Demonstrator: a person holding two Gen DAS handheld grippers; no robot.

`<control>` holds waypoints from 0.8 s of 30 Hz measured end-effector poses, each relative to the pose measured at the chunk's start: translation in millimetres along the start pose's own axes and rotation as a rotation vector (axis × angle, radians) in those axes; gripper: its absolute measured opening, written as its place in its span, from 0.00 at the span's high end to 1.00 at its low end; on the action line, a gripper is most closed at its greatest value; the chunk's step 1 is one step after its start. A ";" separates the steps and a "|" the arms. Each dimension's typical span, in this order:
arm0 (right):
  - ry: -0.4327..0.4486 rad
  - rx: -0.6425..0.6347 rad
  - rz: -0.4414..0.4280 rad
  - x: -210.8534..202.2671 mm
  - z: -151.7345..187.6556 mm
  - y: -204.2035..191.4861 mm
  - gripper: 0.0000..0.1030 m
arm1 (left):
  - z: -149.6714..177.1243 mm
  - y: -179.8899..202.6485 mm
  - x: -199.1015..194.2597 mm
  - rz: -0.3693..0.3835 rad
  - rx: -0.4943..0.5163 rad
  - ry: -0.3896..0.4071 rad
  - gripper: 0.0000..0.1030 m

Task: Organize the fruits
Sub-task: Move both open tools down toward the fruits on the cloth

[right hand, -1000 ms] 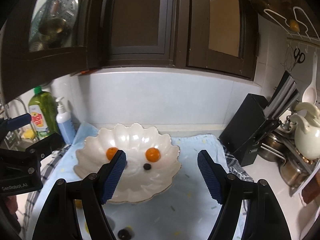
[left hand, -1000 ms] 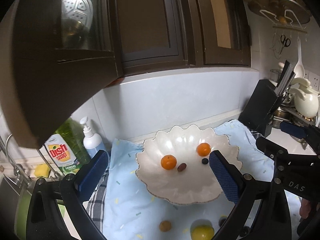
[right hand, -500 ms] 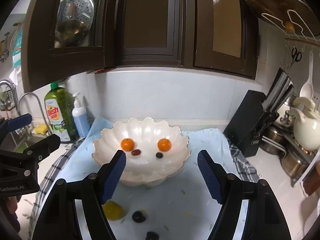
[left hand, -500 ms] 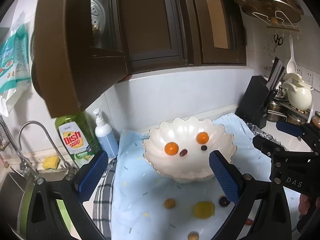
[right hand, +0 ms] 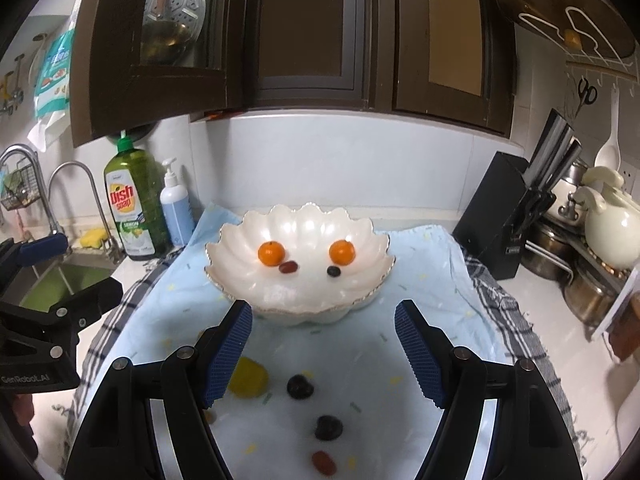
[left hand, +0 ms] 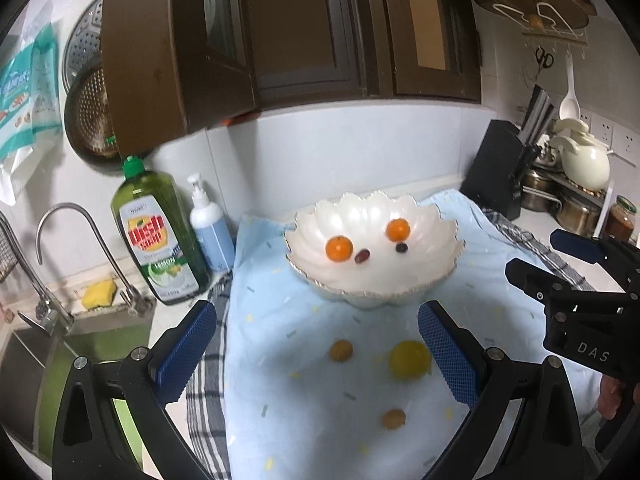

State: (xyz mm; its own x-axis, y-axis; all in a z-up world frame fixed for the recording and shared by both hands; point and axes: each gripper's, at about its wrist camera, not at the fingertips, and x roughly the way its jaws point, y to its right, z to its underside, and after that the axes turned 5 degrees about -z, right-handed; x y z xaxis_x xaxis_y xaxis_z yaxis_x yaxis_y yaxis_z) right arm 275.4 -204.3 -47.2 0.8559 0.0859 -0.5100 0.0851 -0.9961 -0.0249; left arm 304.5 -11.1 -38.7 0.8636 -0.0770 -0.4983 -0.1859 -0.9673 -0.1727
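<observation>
1. The left gripper (left hand: 318, 350) stands with its jaws spread wide and nothing between the blue pads (left hand: 186, 346); it hangs above the cloth, touching no fruit.
2. The right gripper (right hand: 324, 354) is likewise released, jaws well apart and empty, pointing down at the cloth in front of the bowl.
3. The white scalloped bowl (right hand: 236, 258) sits on the far half of a light blue cloth (right hand: 432, 288). Inside lie 2 small oranges (right hand: 271, 254), apart from each other, a red-brown oval fruit (right hand: 288, 267) just beside the left one, and a dark berry (right hand: 333, 271) just below the right one.
4. On the cloth nearer the grippers lie loose fruits: a yellow fruit (right hand: 250, 376), partly hidden by the right gripper's left finger, 2 dark round fruits (right hand: 300, 386), and a red oval one (right hand: 323, 462) nearest the camera. The left wrist view adds 2 small tan fruits (left hand: 341, 350).
5. A checked towel (right hand: 516, 316) lies under the blue cloth, on a pale counter.
6. To the left stand a green dish soap bottle (right hand: 130, 208), a pump bottle (right hand: 176, 208), a tap (right hand: 86, 192) and a sink with a yellow sponge (left hand: 98, 292).
7. To the right are a black knife block (right hand: 504, 216), a cream teapot (right hand: 612, 232) and steel pots. Dark brown cabinets (right hand: 304, 32) hang above the white backsplash.
</observation>
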 end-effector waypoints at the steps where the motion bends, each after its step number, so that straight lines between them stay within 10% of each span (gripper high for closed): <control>1: -0.007 0.003 -0.002 -0.6 3.4 -1.1 0.27 | 4.1 0.1 -0.7 0.009 0.004 -0.009 0.00; 24: -0.172 0.105 -0.016 4.5 70.5 -4.1 0.29 | 66.5 26.9 17.9 0.092 0.102 -0.147 0.09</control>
State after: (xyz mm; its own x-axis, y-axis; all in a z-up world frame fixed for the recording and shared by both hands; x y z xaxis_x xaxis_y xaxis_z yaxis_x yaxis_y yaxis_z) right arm 242.9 -201.3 -110.1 0.7545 0.1053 -0.6478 0.0364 -0.9922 -0.1189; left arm 283.7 -22.4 -108.7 0.7642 -0.1202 -0.6337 -0.3136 -0.9278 -0.2022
